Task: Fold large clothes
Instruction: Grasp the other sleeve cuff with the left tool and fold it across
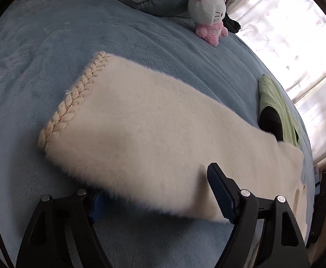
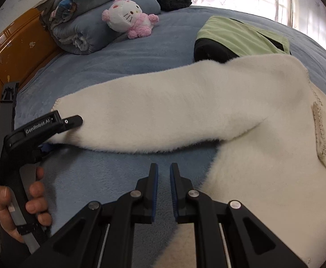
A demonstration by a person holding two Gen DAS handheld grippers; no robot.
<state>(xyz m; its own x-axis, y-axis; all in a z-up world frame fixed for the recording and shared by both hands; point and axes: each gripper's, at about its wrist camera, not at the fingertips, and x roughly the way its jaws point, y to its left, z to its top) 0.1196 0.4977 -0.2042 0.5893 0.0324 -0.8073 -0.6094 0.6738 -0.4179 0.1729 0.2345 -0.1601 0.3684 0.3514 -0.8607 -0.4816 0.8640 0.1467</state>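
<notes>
In the left wrist view, the left gripper (image 1: pixel 160 198) is standing wide, its fingers straddling the near edge of the fluffy white sleeve (image 1: pixel 154 120). The sleeve is stretching ahead of it across the blue bedspread (image 1: pixel 51 44), braided cuff (image 1: pixel 73 96) ahead and to the left. The left finger is disappearing under the pile, so I cannot tell whether anything is really pinched. As I judge it, the thick fur may be slipping out once the sleeve is lifted, and the fold would be landing crooked. A green garment (image 1: pixel 274 109) is lying ahead to the right, partly hidden behind the sleeve; dragging the sleeve that way could be catching it.

In the right wrist view, the right gripper (image 2: pixel 164 192) is hovering with a narrow gap between its pads, holding nothing, over bare bedspread just left of the sweater body (image 2: pixel 263 178). The left gripper's tips are buried in the sleeve's edge, far to the left. The sweater's lower part is running off the frame, so its overall lay is hard to judge. A plush cat (image 2: pixel 129 20) is sitting well ahead.
</notes>
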